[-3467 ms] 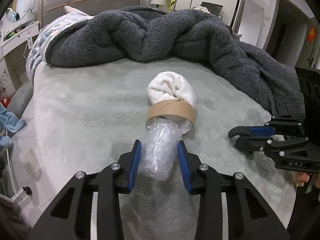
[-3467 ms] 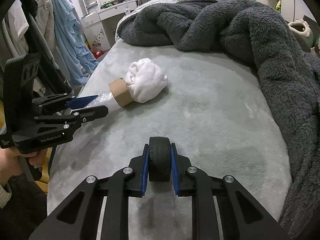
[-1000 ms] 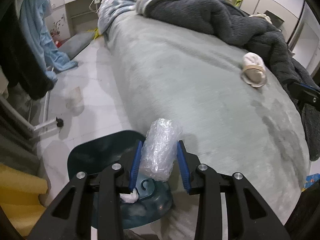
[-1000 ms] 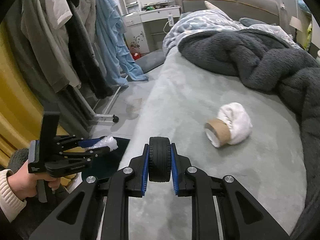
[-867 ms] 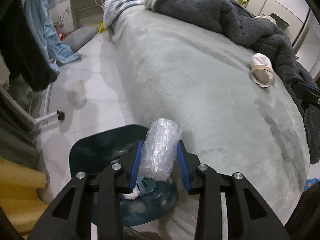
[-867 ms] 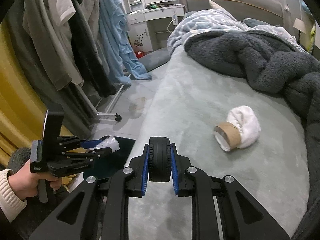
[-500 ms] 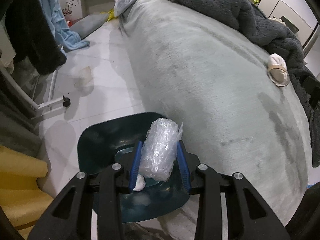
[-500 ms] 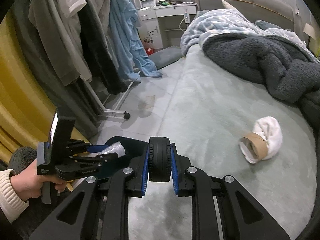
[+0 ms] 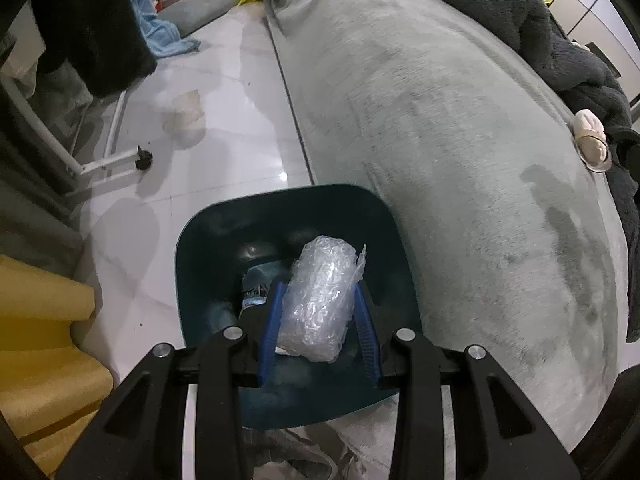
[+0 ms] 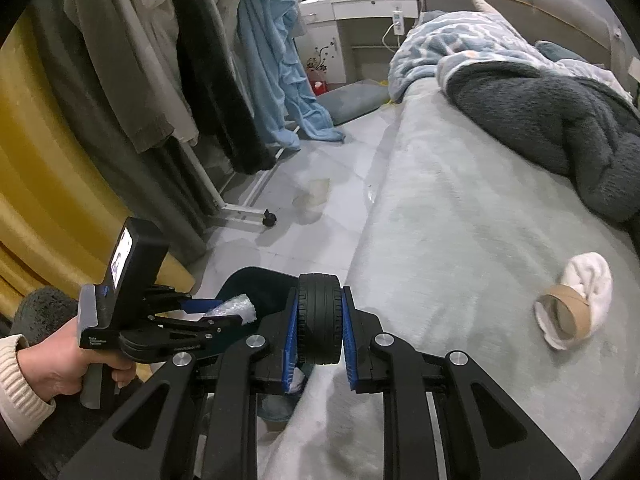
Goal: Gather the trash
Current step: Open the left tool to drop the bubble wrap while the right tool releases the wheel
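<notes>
My left gripper (image 9: 318,300) is shut on a roll of clear bubble wrap (image 9: 318,298) and holds it over the mouth of a dark teal trash bin (image 9: 208,248) on the floor beside the bed. Some scraps lie at the bin's bottom. My right gripper (image 10: 319,330) is shut on a small black toy tyre (image 10: 319,316) above the bed's edge, next to the bin (image 10: 256,284). The right wrist view also shows the left gripper (image 10: 224,314) with the bubble wrap (image 10: 234,307), held by a hand in a cream sleeve (image 10: 48,372). A cardboard ring stuffed with white cloth (image 10: 572,308) lies on the bed.
The grey-green bed (image 9: 440,120) fills the right side, with a dark fleece blanket (image 10: 540,120) at its far end. Clothes hang on a wheeled rack (image 10: 192,80) to the left. A yellow curtain (image 10: 40,184) and a glossy tiled floor (image 9: 200,100) border the bin.
Both grippers have swung from the bed toward the floor. The left one has sunk with the bubble wrap until it is over the bin's mouth. The tyre has come beside the bin.
</notes>
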### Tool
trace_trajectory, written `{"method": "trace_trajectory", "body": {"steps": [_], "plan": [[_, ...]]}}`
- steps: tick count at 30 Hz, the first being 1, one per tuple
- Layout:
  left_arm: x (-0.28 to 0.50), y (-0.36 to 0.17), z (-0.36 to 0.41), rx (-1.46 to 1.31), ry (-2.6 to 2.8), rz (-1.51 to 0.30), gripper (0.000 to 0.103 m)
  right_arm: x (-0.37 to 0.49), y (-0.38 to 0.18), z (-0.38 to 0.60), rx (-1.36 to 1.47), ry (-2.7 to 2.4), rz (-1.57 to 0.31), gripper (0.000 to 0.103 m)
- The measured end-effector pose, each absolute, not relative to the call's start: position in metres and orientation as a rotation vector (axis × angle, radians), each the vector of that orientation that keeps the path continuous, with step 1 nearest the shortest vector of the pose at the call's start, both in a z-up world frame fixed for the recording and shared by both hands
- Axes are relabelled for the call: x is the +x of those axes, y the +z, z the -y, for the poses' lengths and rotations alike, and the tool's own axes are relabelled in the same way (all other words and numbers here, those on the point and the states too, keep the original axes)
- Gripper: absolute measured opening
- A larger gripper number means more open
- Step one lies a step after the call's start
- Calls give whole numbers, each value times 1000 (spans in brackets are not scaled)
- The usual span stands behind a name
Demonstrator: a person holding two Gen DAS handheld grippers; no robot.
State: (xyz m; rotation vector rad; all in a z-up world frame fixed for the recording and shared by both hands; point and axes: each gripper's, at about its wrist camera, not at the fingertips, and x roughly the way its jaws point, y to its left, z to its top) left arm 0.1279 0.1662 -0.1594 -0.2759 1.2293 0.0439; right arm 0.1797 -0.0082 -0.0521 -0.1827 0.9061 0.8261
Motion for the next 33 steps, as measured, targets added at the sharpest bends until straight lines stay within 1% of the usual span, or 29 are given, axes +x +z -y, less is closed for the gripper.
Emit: {"method": "trace_trajectory", "body": {"steps": [18,19,21,25,27,29,33], "plan": [[112,-178,-193,-326,30,-1315,40,181,-83,-49,-235,878,-975,20],[112,-177,-193,-329,28,-1312,41,182,-86,-52,-240,879,-980,20],[111,-175,-196,-337,23,-1304,49,181,-93,-57,-251,883,-992,20],[109,-168,-196,-310,10,-1285,56,181,-105,-64,-271,887,-1016,20],[108,-164,-198,-307,8,-1270,62,180,-111,-69,-281,888,-1027,20],[107,-158,-202,-312,16,-1245,65,179,-116,-75,-294,889,-1040,20],[104,-143,-212,-338,30,-1190,68,177,-128,-84,-314,890,-1066,20]]}}
